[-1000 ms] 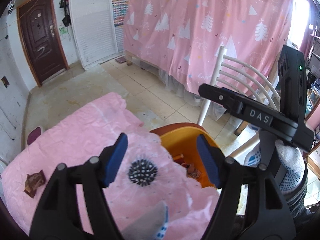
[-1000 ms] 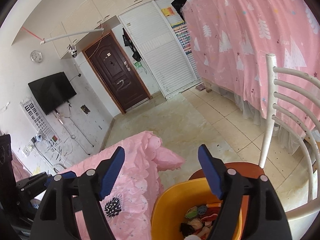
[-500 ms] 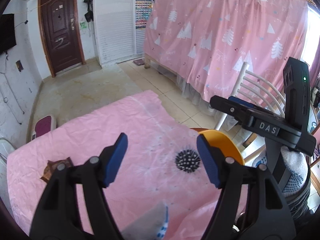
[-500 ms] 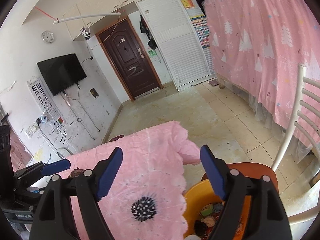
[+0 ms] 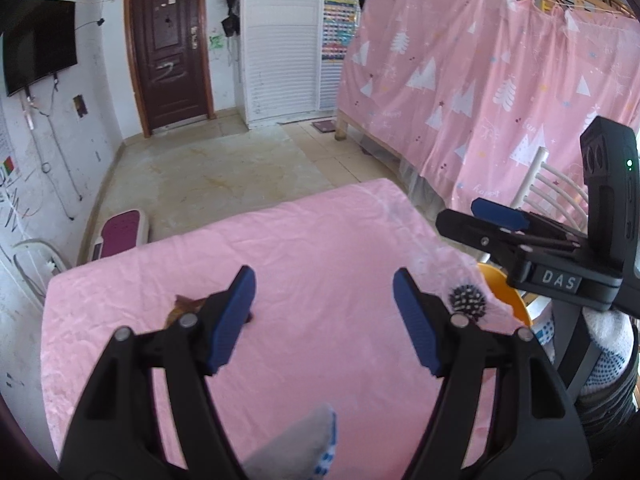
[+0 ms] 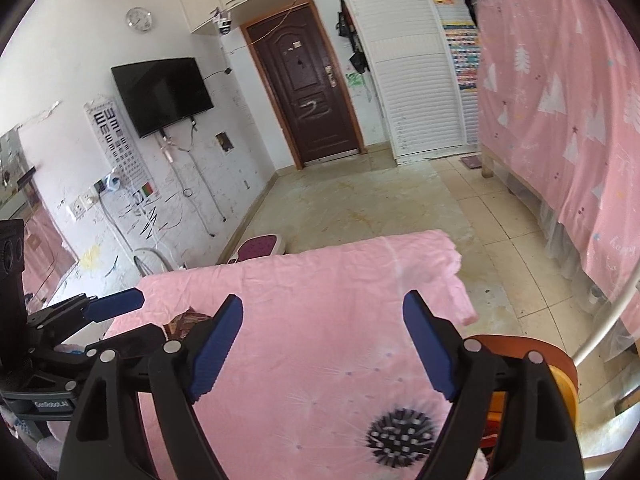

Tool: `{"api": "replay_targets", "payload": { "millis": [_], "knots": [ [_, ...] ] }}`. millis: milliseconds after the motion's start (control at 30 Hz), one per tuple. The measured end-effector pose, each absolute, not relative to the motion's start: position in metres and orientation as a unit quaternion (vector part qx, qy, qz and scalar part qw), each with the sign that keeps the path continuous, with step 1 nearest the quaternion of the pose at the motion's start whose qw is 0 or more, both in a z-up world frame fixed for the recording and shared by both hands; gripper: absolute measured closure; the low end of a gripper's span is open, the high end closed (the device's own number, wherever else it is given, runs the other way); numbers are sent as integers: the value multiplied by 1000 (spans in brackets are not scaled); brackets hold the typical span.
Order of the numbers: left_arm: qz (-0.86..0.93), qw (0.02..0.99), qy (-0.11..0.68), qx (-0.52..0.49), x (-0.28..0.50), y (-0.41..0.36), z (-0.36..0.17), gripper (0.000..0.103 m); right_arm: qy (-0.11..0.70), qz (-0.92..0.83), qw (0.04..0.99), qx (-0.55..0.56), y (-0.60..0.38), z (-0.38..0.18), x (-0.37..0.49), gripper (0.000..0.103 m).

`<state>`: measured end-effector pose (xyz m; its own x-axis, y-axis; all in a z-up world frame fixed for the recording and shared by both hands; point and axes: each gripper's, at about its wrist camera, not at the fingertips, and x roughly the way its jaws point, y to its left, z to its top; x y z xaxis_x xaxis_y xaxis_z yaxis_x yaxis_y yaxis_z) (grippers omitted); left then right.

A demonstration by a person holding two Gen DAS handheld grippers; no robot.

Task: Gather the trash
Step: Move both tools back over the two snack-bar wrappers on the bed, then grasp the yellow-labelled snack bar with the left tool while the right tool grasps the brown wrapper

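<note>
Both the left gripper (image 5: 322,300) and the right gripper (image 6: 323,326) are held spread and empty above the pink tablecloth (image 5: 312,240). A brown wrapper (image 5: 186,306), judged the next trash, lies beside the left pad (image 5: 232,320). The left gripper must be lowered around it; the orange bin (image 6: 562,380) waits at the table's right.

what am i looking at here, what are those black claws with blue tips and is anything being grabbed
No robot: a person holds a two-finger tool in each hand, and each tool carries a fisheye camera looking along its blue fingers. One picture is from the left tool, the other from the right tool; each also shows the other at its edge. Both are open and empty; the right one's jaws have just been opening. Below lies a pink cloth with a brown wrapper, and beside it an orange bin.
</note>
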<state>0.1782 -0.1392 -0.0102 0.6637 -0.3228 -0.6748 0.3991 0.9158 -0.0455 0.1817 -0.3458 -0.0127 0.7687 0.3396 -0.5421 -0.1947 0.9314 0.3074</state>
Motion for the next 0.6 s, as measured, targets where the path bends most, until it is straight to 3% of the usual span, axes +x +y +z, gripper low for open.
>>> {"api": "replay_targets", "payload": {
  "millis": [600],
  "knots": [
    [-144,907,392,61,201,-60,-41,35,347,204,913,67,-244,-20,225,27]
  ]
}}
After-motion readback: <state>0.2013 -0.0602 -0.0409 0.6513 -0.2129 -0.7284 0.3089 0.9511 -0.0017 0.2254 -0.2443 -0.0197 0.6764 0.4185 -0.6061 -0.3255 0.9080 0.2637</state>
